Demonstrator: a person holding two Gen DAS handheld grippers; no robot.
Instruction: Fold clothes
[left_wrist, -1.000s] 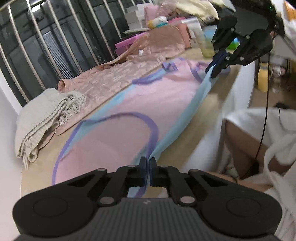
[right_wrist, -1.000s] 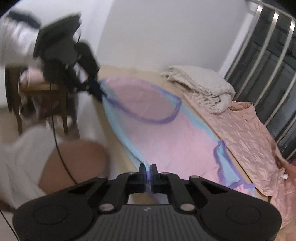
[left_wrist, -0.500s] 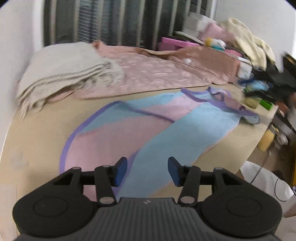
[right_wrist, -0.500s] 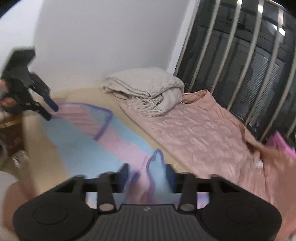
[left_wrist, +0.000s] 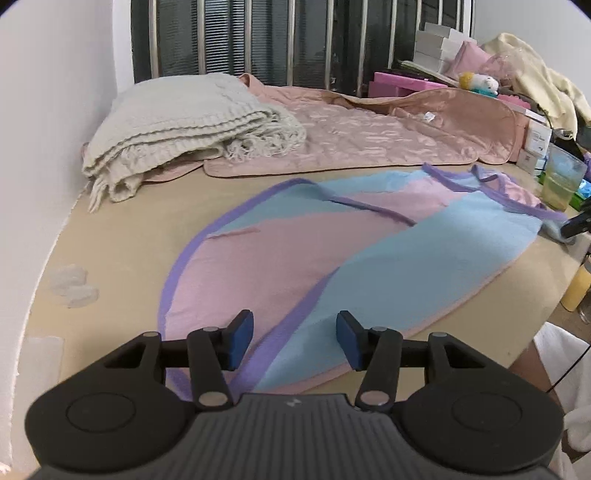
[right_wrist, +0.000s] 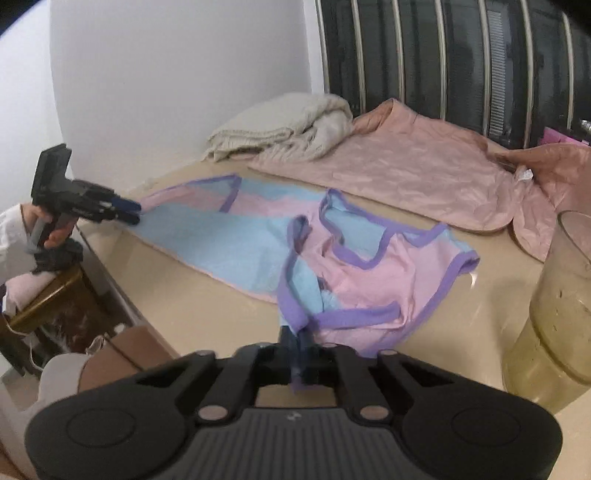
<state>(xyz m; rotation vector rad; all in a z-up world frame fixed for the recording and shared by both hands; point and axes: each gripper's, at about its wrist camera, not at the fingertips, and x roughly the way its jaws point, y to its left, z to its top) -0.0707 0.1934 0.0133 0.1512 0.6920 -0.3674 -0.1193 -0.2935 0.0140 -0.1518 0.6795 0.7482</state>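
- The pink-and-blue dress (left_wrist: 332, 251) with purple trim lies spread flat along the near edge of the beige table (left_wrist: 122, 236), blue side folded over part of the pink.
- The left gripper (left_wrist: 291, 338) has its jaws spread wide and empty, sitting right over the hem end of the dress.
- The right gripper (right_wrist: 297, 347) is clamped down on the purple-trimmed edge at the shoulder end; the cloth bunches up into its closed pads.
- From the right wrist view you can see the left gripper (right_wrist: 125, 212) way over at the far end of the dress, with the person's hand (right_wrist: 55, 236) on its handle.
- Behind the dress: a quilted pink blanket (left_wrist: 369, 136) and a folded cream knit throw (left_wrist: 184, 122) stacked against the window bars.
- A cloudy plastic cup (right_wrist: 557, 295) stands just beside the right gripper's end of the dress.
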